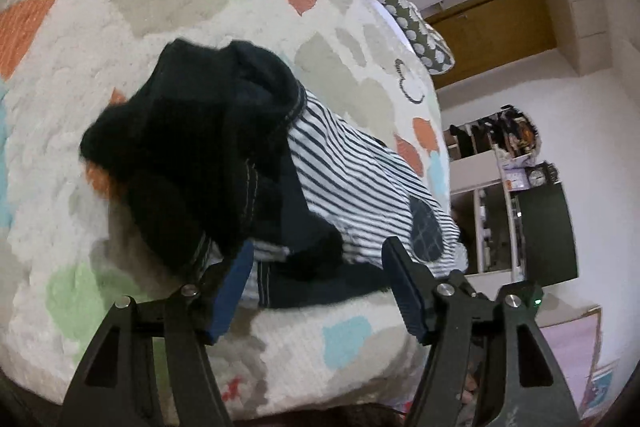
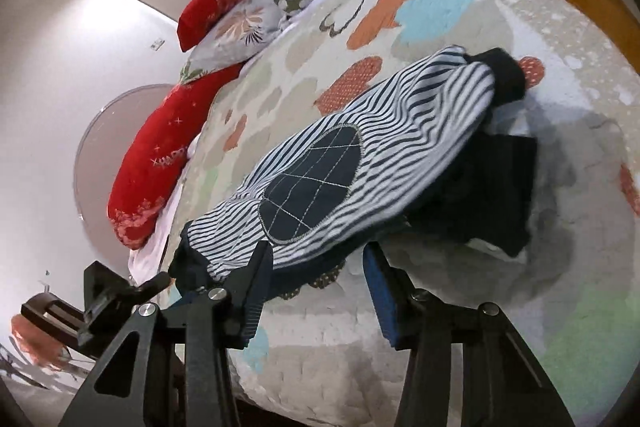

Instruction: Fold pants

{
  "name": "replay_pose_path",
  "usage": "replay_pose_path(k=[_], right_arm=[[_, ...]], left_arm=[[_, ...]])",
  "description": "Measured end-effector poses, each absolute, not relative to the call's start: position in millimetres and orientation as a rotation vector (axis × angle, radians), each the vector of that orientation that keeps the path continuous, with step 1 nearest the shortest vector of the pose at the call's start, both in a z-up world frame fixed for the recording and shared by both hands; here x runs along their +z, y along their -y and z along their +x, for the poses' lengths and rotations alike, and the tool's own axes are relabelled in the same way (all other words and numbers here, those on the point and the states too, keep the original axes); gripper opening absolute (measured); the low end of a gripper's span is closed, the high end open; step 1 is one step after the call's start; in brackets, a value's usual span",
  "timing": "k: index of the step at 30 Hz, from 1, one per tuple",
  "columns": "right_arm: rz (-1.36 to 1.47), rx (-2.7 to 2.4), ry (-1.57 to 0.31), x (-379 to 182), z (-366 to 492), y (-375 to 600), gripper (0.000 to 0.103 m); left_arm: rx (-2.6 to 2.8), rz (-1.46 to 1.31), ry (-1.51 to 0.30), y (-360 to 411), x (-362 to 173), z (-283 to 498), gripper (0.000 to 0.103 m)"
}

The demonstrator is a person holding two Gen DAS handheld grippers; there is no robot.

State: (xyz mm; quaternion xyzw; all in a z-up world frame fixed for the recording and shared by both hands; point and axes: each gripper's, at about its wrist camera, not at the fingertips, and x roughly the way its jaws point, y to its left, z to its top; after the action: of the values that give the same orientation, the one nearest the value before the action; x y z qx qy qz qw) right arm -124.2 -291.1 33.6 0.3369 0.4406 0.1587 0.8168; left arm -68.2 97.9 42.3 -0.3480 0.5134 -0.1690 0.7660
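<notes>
Two grippers at the striped pants [image 2: 360, 163] on the bed [image 2: 480, 307].
We hold our left gripper [image 1: 320, 267] and right gripper [image 2: 316, 267] spread wide, grasping nothing, fabric between their fingers.

- The left gripper [image 1: 320, 267] has its jaws spread wide, blue pads facing each other, fingertips at the near edge of the pants [image 1: 340, 163].
- The right gripper [image 2: 316, 267] is likewise spread apart, its left finger against the striped hem of the pants [image 2: 360, 131], its right finger clear of the cloth.
</notes>
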Motion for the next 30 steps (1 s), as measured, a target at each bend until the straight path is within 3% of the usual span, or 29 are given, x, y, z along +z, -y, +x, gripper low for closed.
replay_pose_path(k=[3, 4, 5, 7, 8, 9, 16, 18, 20, 21, 30], right_arm=[[0.714, 0.3, -0.952, 30.1, -114.7, 291.9, 0.051], [0.717, 0.282, -0.956, 28.5, -111.4, 292.9, 0.051], [0.722, 0.263, -0.958, 26.4, -108.2, 293.7, 0.051], [0.742, 0.237, -0.97, 23.3, -102.3, 297.1, 0.033], [0.753, 0.227, -0.982, 20.6, -100.2, 299.6, 0.017], [0.764, 0.228, -0.988, 19.6, -100.3, 301.7, 0.011], [0.72, 0.279, -0.94, 44.4, -105.6, 299.1, 0.007], [0.74, 0.305, -0.925, 51.0, -104.5, 299.7, 0.007], [0.776, 0.33, -0.917, 55.9, -102.0, 301.6, 0.007], [0.781, 0.333, -0.914, 57.9, -101.5, 301.8, 0.007], [0.801, 0.357, -0.886, 75.8, -93.1, 301.1, 0.007]], left_arm=[[-0.346, -0.744, -1.121, -93.8, 40.6, -54.9, 0.063], [-0.343, -0.732, -1.117, -92.8, 41.7, -51.4, 0.047], [-0.338, -0.718, -1.12, -91.9, 42.2, -48.7, 0.022], [-0.348, -0.701, -1.13, -89.2, 42.8, -45.3, 0.0], [-0.35, -0.698, -1.124, -90.0, 43.7, -45.6, 0.0], [-0.343, -0.687, -1.113, -90.1, 45.5, -47.0, 0.0], [-0.359, -0.719, -1.081, -99.9, 55.3, -62.0, 0.001], [-0.39, -0.746, -1.082, -102.9, 57.6, -68.6, 0.012], [-0.403, -0.775, -1.074, -107.1, 59.4, -77.9, 0.052], [-0.398, -0.793, -1.065, -110.2, 59.9, -82.8, 0.058], [-0.56, -0.917, -1.088, -83.0, 54.2, -92.3, 0.061]])
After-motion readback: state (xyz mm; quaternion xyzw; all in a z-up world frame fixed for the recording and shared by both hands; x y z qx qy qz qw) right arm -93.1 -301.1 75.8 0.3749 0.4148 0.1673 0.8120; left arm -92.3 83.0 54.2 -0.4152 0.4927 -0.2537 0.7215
